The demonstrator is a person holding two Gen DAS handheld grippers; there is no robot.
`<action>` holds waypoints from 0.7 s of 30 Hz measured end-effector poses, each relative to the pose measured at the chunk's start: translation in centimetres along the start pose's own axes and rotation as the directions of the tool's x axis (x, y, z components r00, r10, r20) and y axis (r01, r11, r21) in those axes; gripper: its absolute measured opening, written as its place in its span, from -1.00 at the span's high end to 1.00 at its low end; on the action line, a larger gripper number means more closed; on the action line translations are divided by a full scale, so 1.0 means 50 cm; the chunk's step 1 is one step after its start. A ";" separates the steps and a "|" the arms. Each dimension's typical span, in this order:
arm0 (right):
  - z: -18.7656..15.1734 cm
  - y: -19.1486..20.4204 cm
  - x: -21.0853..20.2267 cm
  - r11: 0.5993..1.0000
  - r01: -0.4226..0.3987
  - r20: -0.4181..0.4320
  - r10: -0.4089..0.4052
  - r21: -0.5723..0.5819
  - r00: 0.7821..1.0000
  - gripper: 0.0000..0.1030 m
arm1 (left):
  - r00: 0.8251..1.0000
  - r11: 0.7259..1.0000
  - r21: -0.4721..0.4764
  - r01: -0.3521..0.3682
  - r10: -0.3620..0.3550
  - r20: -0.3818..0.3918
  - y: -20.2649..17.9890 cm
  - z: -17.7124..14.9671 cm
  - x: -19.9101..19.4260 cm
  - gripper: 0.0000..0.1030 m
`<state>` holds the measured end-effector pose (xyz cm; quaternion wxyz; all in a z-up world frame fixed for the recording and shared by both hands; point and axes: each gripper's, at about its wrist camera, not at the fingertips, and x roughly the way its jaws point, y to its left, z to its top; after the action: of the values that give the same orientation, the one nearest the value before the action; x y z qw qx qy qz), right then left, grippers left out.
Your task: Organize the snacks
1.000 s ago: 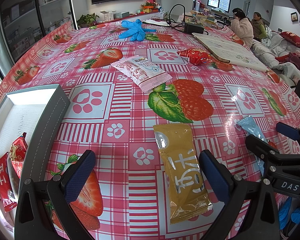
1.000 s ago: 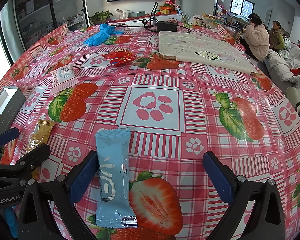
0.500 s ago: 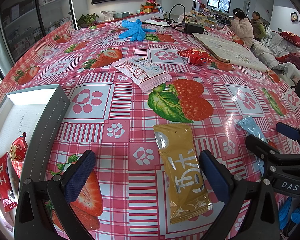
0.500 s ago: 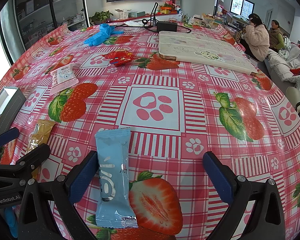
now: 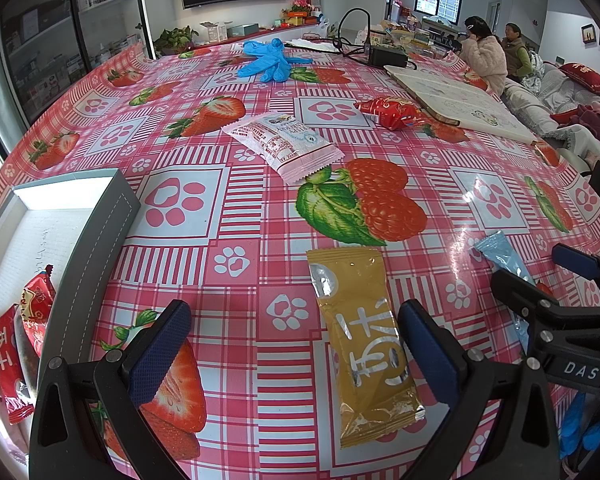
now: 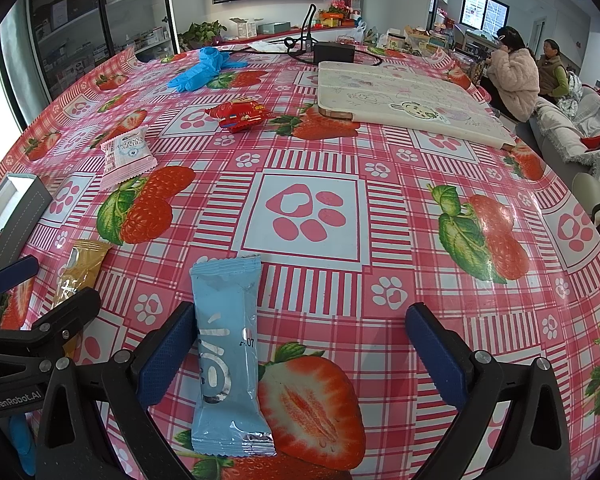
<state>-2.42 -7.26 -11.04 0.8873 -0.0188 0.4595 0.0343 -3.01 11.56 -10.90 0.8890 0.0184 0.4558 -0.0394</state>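
My left gripper (image 5: 294, 350) is open, low over the table; a yellow snack packet (image 5: 360, 340) lies flat between its fingers, nearer the right one. A grey box (image 5: 96, 240) at the left holds red snack packets (image 5: 8, 356). My right gripper (image 6: 300, 352) is open; a light blue packet (image 6: 226, 356) lies by its left finger. A pink-white packet (image 5: 282, 146) and a red packet (image 5: 392, 110) lie farther back. The yellow packet (image 6: 80, 270) and pink-white packet (image 6: 126, 154) also show in the right wrist view.
Blue gloves (image 5: 268, 60) and a black adapter with cable (image 5: 388, 55) lie at the far side. A white drawing board (image 6: 404, 100) lies at the back right. Two people sit beyond the table's right edge (image 5: 488, 56).
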 end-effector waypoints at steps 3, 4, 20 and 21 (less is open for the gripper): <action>0.005 0.000 0.002 1.000 -0.003 -0.031 0.003 -0.008 1.000 -1.00 | 1.000 1.000 0.002 0.000 0.000 -0.001 0.000 0.000 0.000 -0.99; 0.009 0.001 0.002 1.000 0.000 -0.062 0.000 -0.005 0.998 -1.00 | 1.000 1.000 0.005 -0.002 0.002 -0.003 -0.001 0.000 -0.001 -0.99; -0.002 0.010 -0.051 0.992 -0.122 -0.206 0.123 0.017 0.971 0.53 | 0.988 0.994 0.029 0.109 -0.105 -0.111 -0.042 -0.001 -0.054 0.52; -0.006 0.006 -0.057 0.990 -0.140 -0.205 0.144 0.035 0.968 0.53 | 0.989 0.994 0.036 0.107 -0.103 -0.104 -0.042 -0.004 -0.064 0.52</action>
<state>-4.31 -7.11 -8.89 0.8302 0.0198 0.5496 0.0910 -5.22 9.65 -8.42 0.8607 0.0149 0.5000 -0.0946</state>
